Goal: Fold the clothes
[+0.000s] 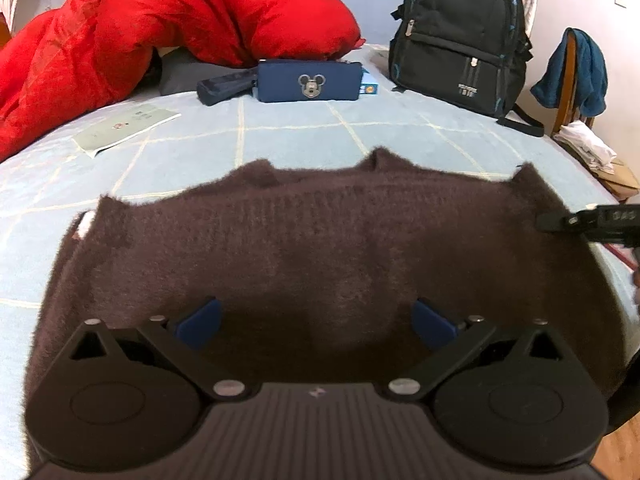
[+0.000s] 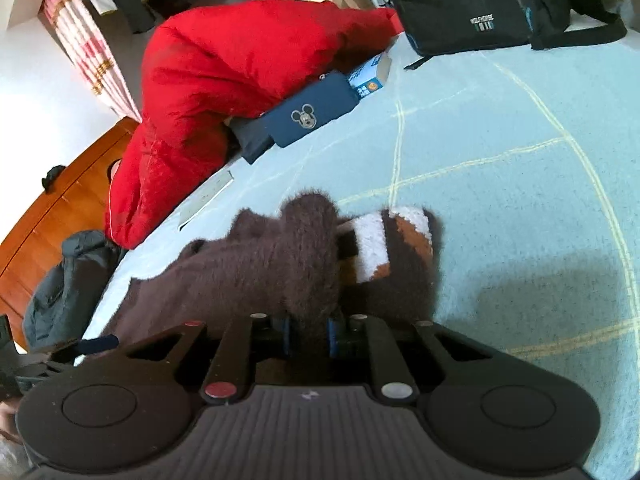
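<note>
A fuzzy dark-brown knitted sweater (image 1: pixel 320 240) lies spread on the pale-blue bed cover with thin yellow grid lines (image 1: pixel 280 136). The left gripper (image 1: pixel 316 322) hovers over the sweater's near part, its blue pads (image 1: pixel 198 322) standing wide apart with only flat knit beneath them, nothing clamped. The right gripper (image 2: pixel 308 334) is at the sweater's right edge; its blue pads (image 2: pixel 331 334) are drawn close together and pinch a bunched fold of the brown knit, beside a turned-up patch with white and orange stripes. Beyond the sweater, at the far side of the bed, sit a navy rectangular pouch with a cartoon mouse badge (image 1: pixel 310 80), a puffy red quilt (image 1: pixel 160 20) to its left, and a black backpack (image 1: pixel 460 32) to its right.
</note>
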Available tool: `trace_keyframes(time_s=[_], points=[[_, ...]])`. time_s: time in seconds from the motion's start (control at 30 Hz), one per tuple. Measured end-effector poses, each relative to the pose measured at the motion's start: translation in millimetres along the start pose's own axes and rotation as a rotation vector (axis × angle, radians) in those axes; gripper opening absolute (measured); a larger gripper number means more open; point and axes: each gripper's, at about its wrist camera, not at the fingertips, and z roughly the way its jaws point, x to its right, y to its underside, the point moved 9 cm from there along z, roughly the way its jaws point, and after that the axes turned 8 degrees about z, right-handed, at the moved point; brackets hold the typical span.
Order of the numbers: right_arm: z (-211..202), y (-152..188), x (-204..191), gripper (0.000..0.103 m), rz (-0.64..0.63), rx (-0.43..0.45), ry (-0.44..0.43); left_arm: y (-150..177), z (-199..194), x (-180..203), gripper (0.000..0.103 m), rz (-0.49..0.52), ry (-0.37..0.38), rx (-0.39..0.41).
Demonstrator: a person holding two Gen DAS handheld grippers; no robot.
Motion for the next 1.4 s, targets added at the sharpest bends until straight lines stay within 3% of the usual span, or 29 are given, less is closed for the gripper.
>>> trace_keyframes(time_s=[0.03, 0.07, 0.1, 0.23, 0.3, 0.37, 0.5, 0.67, 0.83, 1.0, 1.23, 1.4], points=[[-6.7, -3.0, -2.8, 0.035, -0.020, 0.027, 0.032, 0.0, -0.6, -4.0, 0.101, -0.005, -0.008, 0.002], [-13.5, -6.0, -5.7, 0.048, -0.040, 0.054, 0.065, -0.5, -1.6, -9.8, 0.101, -0.015, -0.017, 0.007], [-20.7, -9.0, -10.0, 0.052, -0.059, 0.079, 0.086, -1.0, -2.7, -15.5, 0.101, -0.025, -0.026, 0.011], [-42.5, -14.2, -48.7, 0.073, -0.119, 0.131, 0.020, -3.3, -1.8, -38.7, 0.101, -0.055, -0.069, 0.018], [-39.7, -7.3, -72.2, 0.085, -0.156, 0.115, -0.021, -1.0, 1.0, -50.9, 0.101, -0.087, -0.099, 0.005], [-26.4, 6.5, -94.8, 0.089, -0.199, 0.074, -0.051, 6.7, 4.4, -58.7, 0.101, -0.133, -0.104, -0.020], [8.7, 38.5, -125.9, 0.090, -0.263, -0.030, -0.094, 20.3, 3.2, -62.6, 0.101, -0.175, -0.091, -0.026], [32.6, 61.0, -125.1, 0.090, -0.293, -0.116, -0.046, 22.0, -1.0, -63.3, 0.101, -0.157, -0.086, -0.032], [28.6, 57.2, -108.3, 0.091, -0.294, -0.104, 0.039, 14.5, 10.9, -72.1, 0.102, -0.150, -0.086, -0.027], [17.2, 48.4, -86.5, 0.094, -0.284, -0.053, 0.129, 3.3, 12.7, -84.8, 0.102, -0.171, -0.150, -0.035], [16.2, 53.4, -88.6, 0.097, -0.283, -0.055, 0.108, -7.3, 14.4, -59.8, 0.102, -0.063, -0.102, -0.014], [19.6, 57.5, -96.0, 0.097, -0.302, -0.060, 0.102, -7.8, 17.1, -64.7, 0.102, -0.081, -0.118, -0.025]])
